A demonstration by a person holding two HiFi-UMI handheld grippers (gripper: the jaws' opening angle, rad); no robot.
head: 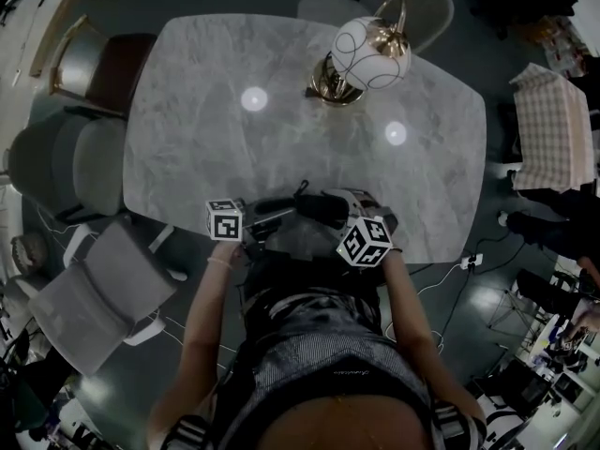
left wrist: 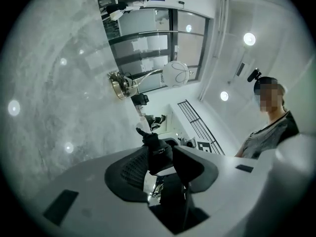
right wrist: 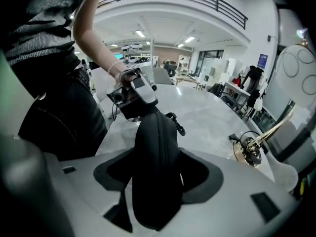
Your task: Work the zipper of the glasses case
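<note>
Black glasses case (right wrist: 155, 152) held up over near edge of tabletop (head: 281, 148), between both grippers. Right gripper (right wrist: 158, 174) jaws clamp its body; left gripper (left wrist: 160, 164) jaws pinch black tab (left wrist: 157, 154) at its far end

The grey, marbled desk (head: 197, 157) has rounded corners. One lamp (head: 367, 56) stands on it near the far edge — brass base, white globe shade — and two light spots glint on the top.
</note>
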